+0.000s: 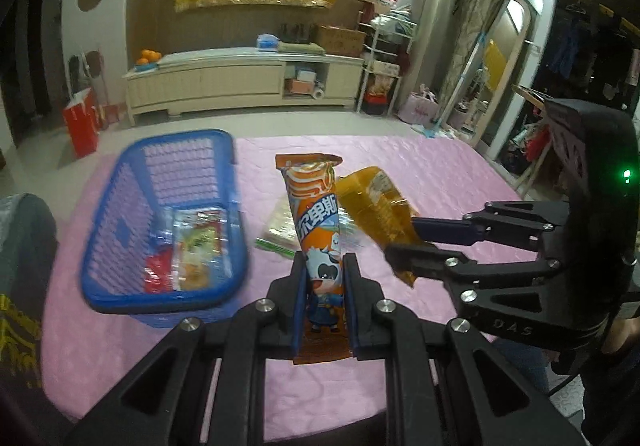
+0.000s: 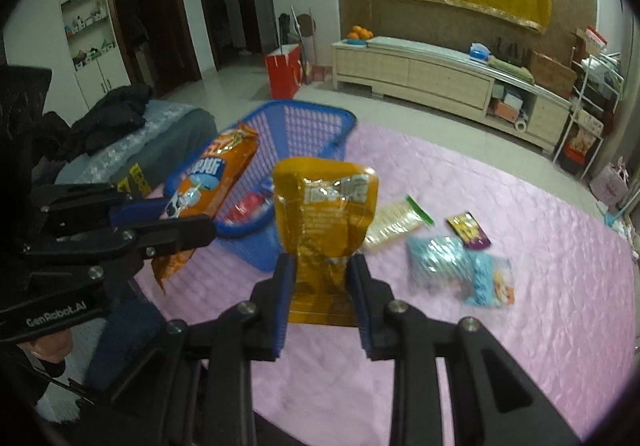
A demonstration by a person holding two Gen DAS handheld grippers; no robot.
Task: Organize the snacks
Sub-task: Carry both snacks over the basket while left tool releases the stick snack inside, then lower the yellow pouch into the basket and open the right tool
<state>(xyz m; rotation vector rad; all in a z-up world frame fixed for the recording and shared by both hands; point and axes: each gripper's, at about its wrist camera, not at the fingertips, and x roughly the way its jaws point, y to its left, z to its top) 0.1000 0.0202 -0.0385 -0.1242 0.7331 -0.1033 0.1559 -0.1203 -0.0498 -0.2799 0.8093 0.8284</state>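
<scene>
LEFT hand-held gripper (image 1: 323,298): clamps orange snack tube (image 1: 318,221) at its lower end, clear of desk (image 1: 460,173) | RIGHT hand-held gripper (image 2: 321,292): pinches amber pouch (image 2: 326,213) upright | Both lifted, probably for transfer to blue basket (image 1: 120,230) | Remaining packets (image 2: 440,258) lie on desk.

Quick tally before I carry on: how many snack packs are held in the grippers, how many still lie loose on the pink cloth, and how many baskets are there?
Held in a hand-held gripper: 2 (orange cow pack in the left, amber pouch in the right)
Loose on the cloth: 4 (cream pack, purple sachet, pale blue pack, blue cartoon pack)
Blue basket: 1
Total: 7; packs inside the basket not counted, too blurred.
</scene>
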